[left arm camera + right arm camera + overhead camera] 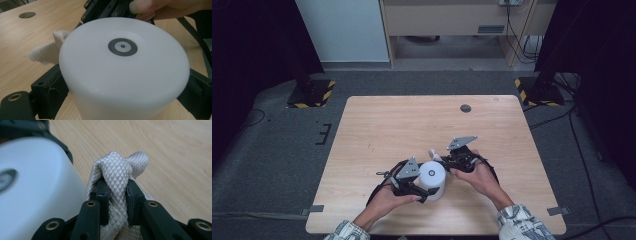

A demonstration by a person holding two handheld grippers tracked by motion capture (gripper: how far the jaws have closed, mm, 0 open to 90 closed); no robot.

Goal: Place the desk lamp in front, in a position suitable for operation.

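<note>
The left claw (424,192) clamps the white cylinder (432,179) (upright on the bench (422,120)); just beside the cylinder, the right claw (117,197) pinches a beige cloth (117,170).

The cylinder (432,179) stands upright on the table (382,125), near its front edge and about midway across. The left gripper (424,192) sits at the cylinder's left, its jaws on either side of the cylinder's wall. The right gripper (443,159) lies just behind and to the right of the cylinder, its jaws pinching a cloth (117,177). The cloth (433,153) rests on the table right behind the cylinder, close against its far side. A round hole (465,108) sits in the table's far part, right of centre, well apart from everything else.
</note>
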